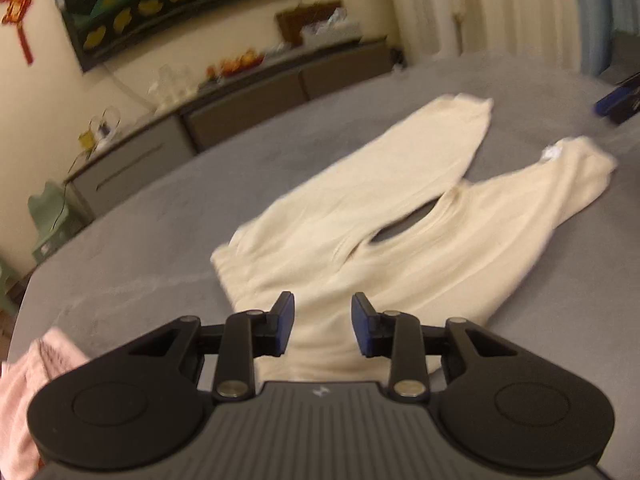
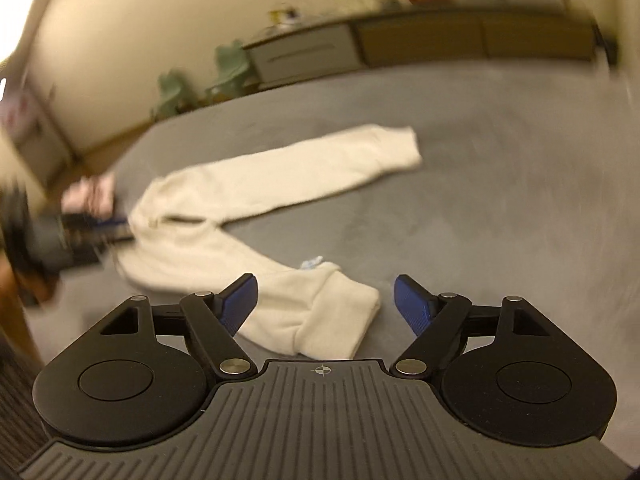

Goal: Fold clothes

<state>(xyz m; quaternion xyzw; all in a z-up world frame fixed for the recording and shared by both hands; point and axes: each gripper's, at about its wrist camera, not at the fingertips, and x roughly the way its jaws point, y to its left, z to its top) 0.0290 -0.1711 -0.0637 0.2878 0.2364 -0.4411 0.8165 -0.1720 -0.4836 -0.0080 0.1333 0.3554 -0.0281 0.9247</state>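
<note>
Cream trousers lie flat on the grey bed, legs spread in a V. My left gripper hovers over the waistband end, open, with a gap between its blue pads and no cloth pinched. In the right wrist view the same trousers stretch away, and my right gripper stands wide open over the near leg's cuff. A small white label lies by that cuff. The left gripper shows as a dark blur at the waistband.
A pink garment lies at the bed's near left corner, also seen as the pink garment. A low sideboard with clutter runs along the wall beyond the bed. Green chairs stand on the floor beside it.
</note>
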